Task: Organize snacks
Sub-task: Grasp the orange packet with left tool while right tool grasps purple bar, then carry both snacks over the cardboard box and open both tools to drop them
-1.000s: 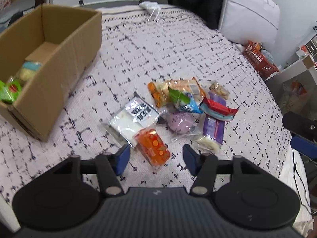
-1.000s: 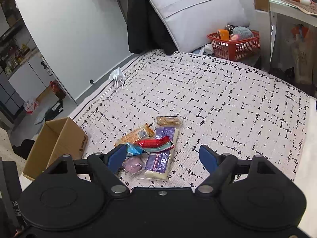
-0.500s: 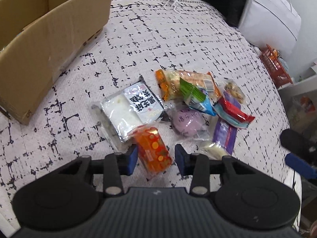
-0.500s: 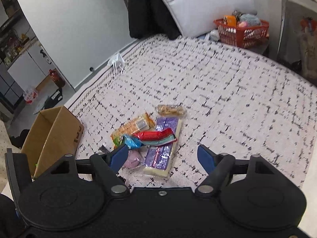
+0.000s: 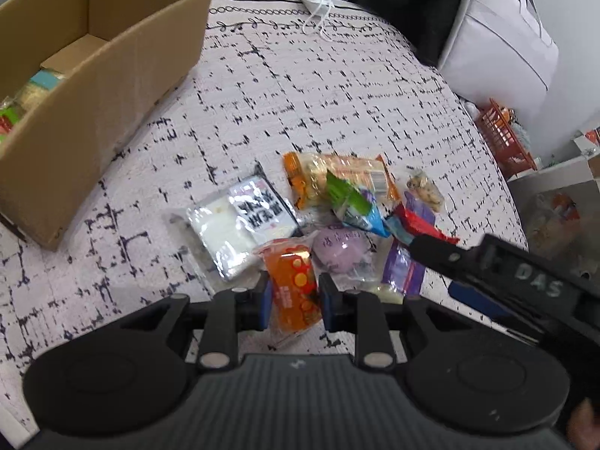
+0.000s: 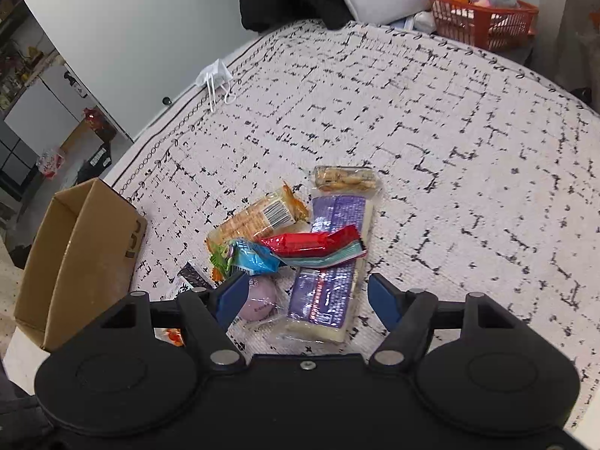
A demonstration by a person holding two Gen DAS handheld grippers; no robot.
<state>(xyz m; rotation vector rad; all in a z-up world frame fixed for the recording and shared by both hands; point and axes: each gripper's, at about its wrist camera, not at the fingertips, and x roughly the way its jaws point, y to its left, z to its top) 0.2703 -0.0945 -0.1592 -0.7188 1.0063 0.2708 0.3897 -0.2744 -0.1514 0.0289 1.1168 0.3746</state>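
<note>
Left wrist view, item one: our left gripper (image 5: 293, 297), its blue pads closed against both sides of an orange snack packet (image 5: 292, 285), which stands between them at the near edge of the snack pile. Beside that packet, to its left, lies a clear packet with a black-and-white label (image 5: 240, 227); to its right, a round purple bun in clear wrap (image 5: 339, 249). Behind these we list an orange cracker pack (image 5: 337, 178), a green-and-blue pouch (image 5: 354, 208), a red wrapper (image 5: 420, 221), a small clear bag of nuts (image 5: 425, 191) and a long purple-labelled pack (image 5: 403, 268), all overlapping or touching on the white patterned bedspread (image 5: 300, 93). A cardboard box (image 5: 93, 86) stands well apart at the left, open at the top, with a few packets visible inside. Our right gripper (image 5: 498, 277) shows as a dark bar at the right edge, over the purple pack.

Right wrist view, item two: that same gripper (image 6: 305, 296) hangs over the pile with its blue fingers spread wide and nothing between them; the purple-labelled pack (image 6: 330, 270) and the bun (image 6: 260, 298) lie beneath the gap. The red wrapper (image 6: 311, 242) rests across the purple pack. Further entries: a white face mask (image 6: 215, 75) near the bed's far edge, and a red basket (image 6: 480, 18) beyond the bed.
</note>
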